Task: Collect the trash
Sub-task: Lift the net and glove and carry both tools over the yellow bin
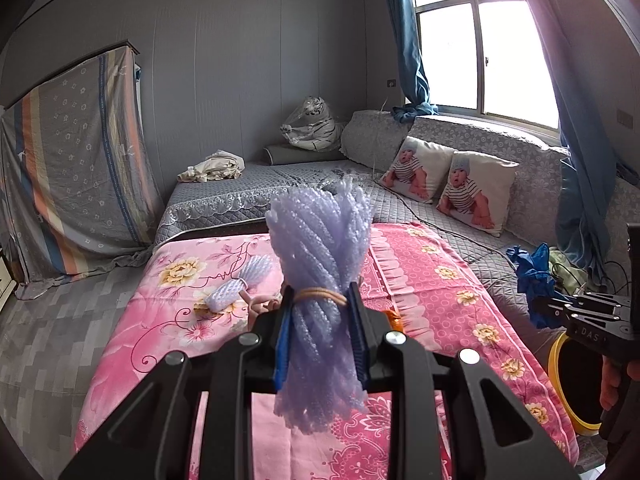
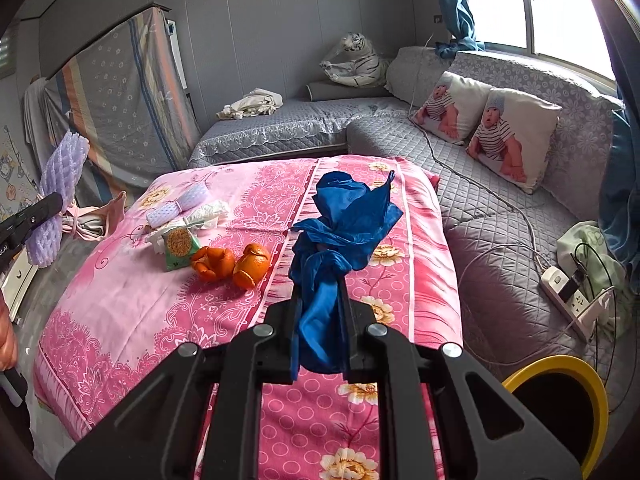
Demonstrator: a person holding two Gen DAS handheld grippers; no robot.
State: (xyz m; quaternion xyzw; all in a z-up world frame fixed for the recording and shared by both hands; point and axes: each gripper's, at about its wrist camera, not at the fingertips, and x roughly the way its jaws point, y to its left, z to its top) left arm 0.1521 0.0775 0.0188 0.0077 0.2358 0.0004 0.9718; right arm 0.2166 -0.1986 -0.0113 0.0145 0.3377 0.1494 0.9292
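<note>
The left claw is clamped on a purple foam net bound at the waist with a rubber band; the net stands upright between the pads, fanning out above them and hanging below. The right claw is pinched tight on a crumpled blue glove, which rises past the fingertips and flares out above them.

Both claws hang over a table draped in a pink floral cloth. Ahead and left of the right claw lie two pieces of orange peel, touching each other. Just left of the peel sits a green snack packet, with a white tissue and a second foam net beyond it. From the left claw's camera that second net lies ahead and slightly left, on the cloth.

A yellow-rimmed bin stands low to the right of the right claw, beside the table edge; in the left view the bin shows under the right claw.

Beyond the table runs a grey sofa with two cushions.
</note>
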